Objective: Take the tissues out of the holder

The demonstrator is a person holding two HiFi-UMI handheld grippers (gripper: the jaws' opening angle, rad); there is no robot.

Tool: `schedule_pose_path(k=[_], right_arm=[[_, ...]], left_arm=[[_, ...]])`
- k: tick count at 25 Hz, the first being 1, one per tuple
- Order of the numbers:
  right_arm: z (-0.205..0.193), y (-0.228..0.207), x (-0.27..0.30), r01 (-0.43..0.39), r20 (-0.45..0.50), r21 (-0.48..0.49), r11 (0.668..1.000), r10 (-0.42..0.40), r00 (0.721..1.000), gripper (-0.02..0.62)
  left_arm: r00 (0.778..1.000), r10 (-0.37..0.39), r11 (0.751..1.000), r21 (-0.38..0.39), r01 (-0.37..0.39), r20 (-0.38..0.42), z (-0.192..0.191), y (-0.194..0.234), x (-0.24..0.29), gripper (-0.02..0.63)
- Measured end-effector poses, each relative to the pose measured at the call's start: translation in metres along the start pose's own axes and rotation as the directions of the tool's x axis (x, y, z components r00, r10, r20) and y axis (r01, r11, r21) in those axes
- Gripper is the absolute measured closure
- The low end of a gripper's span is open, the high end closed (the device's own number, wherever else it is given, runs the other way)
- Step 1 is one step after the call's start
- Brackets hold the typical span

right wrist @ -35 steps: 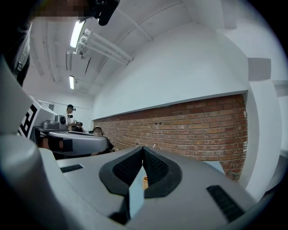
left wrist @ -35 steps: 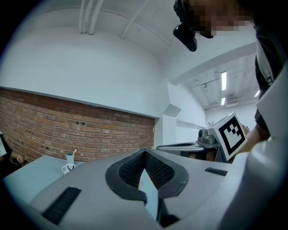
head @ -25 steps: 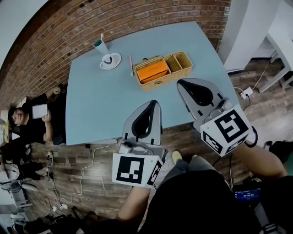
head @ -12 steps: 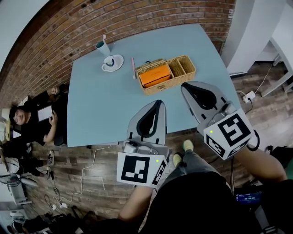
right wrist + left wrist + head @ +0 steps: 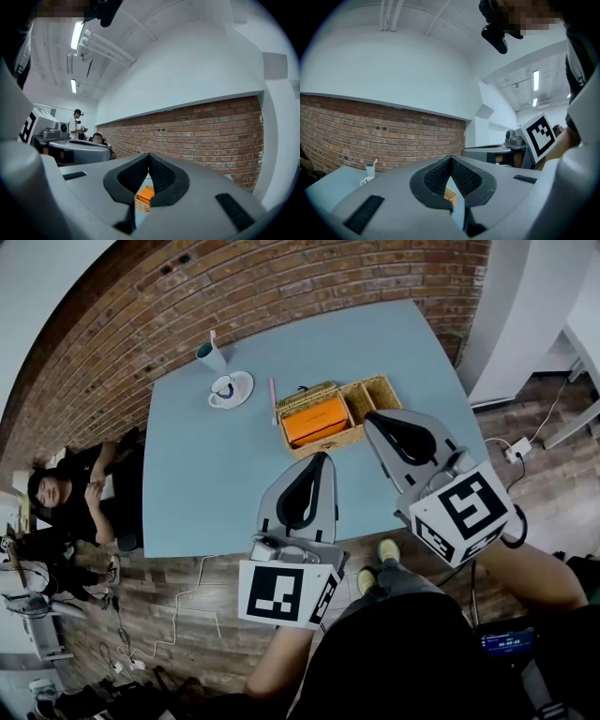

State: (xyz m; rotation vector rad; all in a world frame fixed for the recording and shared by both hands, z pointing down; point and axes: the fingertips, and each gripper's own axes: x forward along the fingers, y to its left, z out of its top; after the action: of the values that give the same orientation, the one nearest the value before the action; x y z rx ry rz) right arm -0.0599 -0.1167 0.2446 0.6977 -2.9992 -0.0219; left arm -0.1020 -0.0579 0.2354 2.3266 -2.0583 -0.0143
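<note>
A wicker holder point(image 5: 373, 390) stands on the pale blue table point(image 5: 216, 474), right of the middle. An orange tissue pack point(image 5: 317, 420) lies in its large left compartment, and its small right compartments look empty. My left gripper point(image 5: 322, 457) hovers over the table's near edge, a little short of the holder, shut with nothing in it. My right gripper point(image 5: 372, 417) is also shut and empty, its tip close by the holder's right front corner. Between the closed jaws the left gripper point(image 5: 451, 158) view shows a corner of the holder point(image 5: 451, 198). The right gripper point(image 5: 149, 155) view shows the orange pack point(image 5: 146, 194).
At the table's far left stand a teal cup point(image 5: 210, 354) with a stick in it and a white saucer point(image 5: 231, 388). A pink stick point(image 5: 273, 399) lies just left of the holder. A brick wall runs behind the table. A person point(image 5: 70, 493) sits at its left.
Both grippers have come a little nearer to the holder, and the right tip now lies beside its right end. Both have stayed shut.
</note>
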Motion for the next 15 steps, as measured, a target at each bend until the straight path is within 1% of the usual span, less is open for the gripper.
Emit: schedule_pose_path(k=[5,11,15], right_arm=[[0.001,-0.02,0.013,-0.017,0.012,0.005,1.0,0.017,1.0,0.592],[-0.006,-0.047,0.021,-0.019,0.009,0.025,1.0,0.018,1.0,0.592],[-0.011,-0.058,0.023,-0.036,0.007,0.035,0.999,0.036,0.999,0.592]], left_arm=[[1.0,0.023,1.0,0.017,-0.023,-0.012,0.0,0.005,0.022,0.603],[0.999,0.036,0.999,0.018,-0.036,-0.032,-0.004,0.005,0.046,0.603],[0.998,0.044,0.999,0.021,-0.043,-0.035,-0.005,0.002,0.061,0.603]])
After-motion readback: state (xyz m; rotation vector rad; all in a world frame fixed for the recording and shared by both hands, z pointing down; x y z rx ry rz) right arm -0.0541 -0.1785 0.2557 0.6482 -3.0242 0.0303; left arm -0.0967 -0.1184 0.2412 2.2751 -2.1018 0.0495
